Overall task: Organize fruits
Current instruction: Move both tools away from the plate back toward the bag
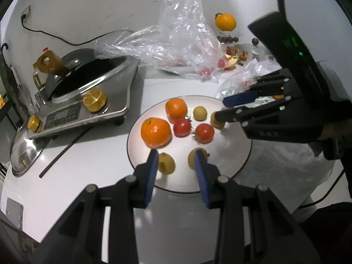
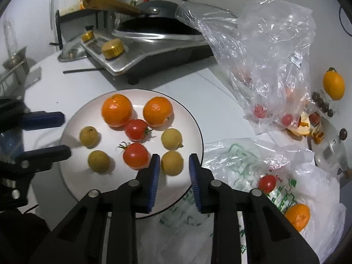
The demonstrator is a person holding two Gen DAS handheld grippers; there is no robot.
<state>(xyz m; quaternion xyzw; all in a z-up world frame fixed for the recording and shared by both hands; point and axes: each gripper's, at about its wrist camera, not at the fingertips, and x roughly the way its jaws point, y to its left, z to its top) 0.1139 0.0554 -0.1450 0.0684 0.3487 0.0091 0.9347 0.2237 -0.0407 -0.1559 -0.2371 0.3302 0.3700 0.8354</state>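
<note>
Nearest, the right gripper (image 2: 173, 165) hovers with fingers apart over the white plate (image 2: 193, 118), the left gripper (image 1: 176, 160) likewise, both empty. The plate holds four small yellow fruits (image 2: 172, 162), two tomatoes (image 2: 135, 155) and, farthest, two oranges (image 2: 116, 110).

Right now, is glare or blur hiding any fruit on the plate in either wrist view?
Left wrist: plate centre washes out bright; fruit still readable, but the right gripper partly covers one yellow fruit. Right wrist: similar glare, leftmost yellow fruit slightly smeared; edges fisheye-bent.
</note>
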